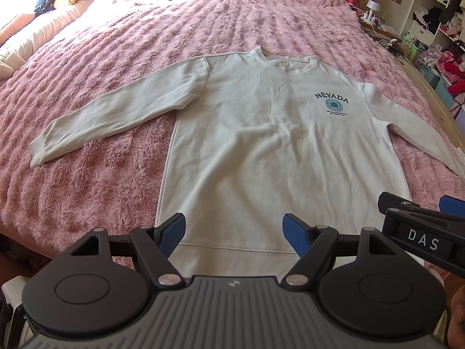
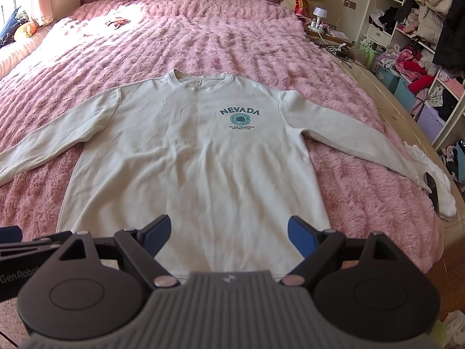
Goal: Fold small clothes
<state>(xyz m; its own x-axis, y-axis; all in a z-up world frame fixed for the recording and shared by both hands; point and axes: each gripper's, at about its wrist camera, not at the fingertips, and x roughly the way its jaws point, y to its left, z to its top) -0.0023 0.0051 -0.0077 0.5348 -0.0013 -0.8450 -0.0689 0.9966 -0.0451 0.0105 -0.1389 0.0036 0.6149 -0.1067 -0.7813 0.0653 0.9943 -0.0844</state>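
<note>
Two gaping tools [image 1: 234, 231] [image 2: 229, 232] — sweatshirt [image 1: 261, 145] hem half hidden underneath.

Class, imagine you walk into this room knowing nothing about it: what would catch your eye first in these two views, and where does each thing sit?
First, the white sweatshirt spread flat, front up and sleeves out, across the fluffy pink blanket that covers the bed. Its teal NEVADA print stands out on the chest. Nearest the camera, the left tool and right tool both hang open over the hem, while crowded clothes shelves stand beyond the bed's right side.
</note>
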